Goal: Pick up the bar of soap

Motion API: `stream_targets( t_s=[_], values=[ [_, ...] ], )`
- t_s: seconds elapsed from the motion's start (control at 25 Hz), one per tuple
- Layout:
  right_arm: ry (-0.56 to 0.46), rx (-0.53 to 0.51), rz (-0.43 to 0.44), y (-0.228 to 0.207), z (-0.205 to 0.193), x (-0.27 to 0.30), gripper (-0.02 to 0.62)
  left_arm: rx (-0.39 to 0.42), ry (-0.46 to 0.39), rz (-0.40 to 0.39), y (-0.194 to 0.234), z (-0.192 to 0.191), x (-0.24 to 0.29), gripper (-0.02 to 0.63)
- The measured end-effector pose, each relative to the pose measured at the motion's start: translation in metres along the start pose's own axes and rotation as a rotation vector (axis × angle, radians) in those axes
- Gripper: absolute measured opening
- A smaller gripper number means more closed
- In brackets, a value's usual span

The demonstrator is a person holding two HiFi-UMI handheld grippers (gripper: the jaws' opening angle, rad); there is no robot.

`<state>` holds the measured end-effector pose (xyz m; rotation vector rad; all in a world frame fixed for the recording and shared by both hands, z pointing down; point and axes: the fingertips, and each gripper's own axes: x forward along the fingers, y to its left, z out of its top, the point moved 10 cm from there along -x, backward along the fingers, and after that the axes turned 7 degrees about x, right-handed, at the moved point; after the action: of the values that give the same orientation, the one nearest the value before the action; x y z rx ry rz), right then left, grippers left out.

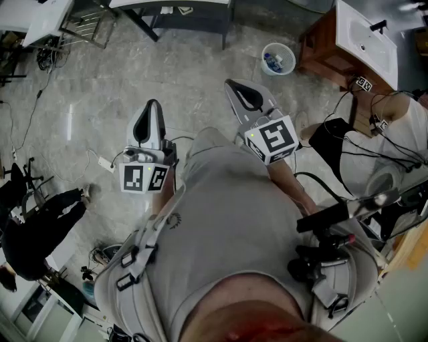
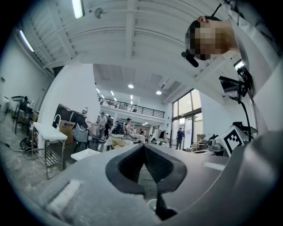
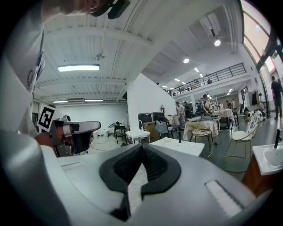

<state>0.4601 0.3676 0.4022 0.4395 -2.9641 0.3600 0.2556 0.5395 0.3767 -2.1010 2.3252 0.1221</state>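
No bar of soap shows in any view. In the head view my left gripper and my right gripper are held up in front of a grey-shirted torso, high above the floor, jaws pointing away. The left gripper is shut, its black pads meeting at the tips with nothing between them. Pads touching and empty, the right gripper is also shut. Both gripper views look level across a large hall rather than down at any surface.
A white sink on a wooden cabinet stands at the far right, with a white bin holding bottles beside it. Cables trail over the marble floor. A white table sits far left, and a person in black is at the left.
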Motion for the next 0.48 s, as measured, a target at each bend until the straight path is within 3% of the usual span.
stream_targets(
  t_s=[0.24, 0.36, 0.48],
  values=[
    [-0.011, -0.024, -0.034, 0.034, 0.008, -0.032, 0.002, 0.034, -0.038, -0.067, -0.018, 0.025, -0.036, -0.006],
    [0.008, -0.051, -0.010, 0.060, 0.007, -0.030, 0.002, 0.062, -0.037, -0.045, -0.004, 0.030, -0.062, -0.005],
    [0.036, -0.044, -0.011, 0.089, 0.000, -0.024, 0.002, 0.021, -0.049, -0.018, 0.015, 0.030, -0.094, -0.006]
  ],
)
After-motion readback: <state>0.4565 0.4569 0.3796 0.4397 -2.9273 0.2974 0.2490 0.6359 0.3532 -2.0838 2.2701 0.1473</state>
